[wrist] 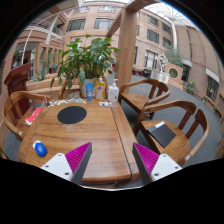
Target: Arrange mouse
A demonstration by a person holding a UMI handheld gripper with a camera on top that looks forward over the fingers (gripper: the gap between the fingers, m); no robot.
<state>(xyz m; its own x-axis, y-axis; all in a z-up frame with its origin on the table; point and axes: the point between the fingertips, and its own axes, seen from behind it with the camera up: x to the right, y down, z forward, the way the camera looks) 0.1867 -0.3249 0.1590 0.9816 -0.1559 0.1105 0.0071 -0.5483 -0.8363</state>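
The tongs [112,160] hang open above the wooden counter [95,135]; a blue mouse [40,148] lies left, near a round black mat [72,115].

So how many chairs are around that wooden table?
3 that I can see: one chair to the right of the table, another beyond it, one at the left. Others may be hidden.

Mouse [40,148]: small, blue, rounded; seen lying flat on the wooden table [95,135], lower left of the frame.
Pad [72,115]: round, black, flat; seen left of centre, well apart from the mouse.
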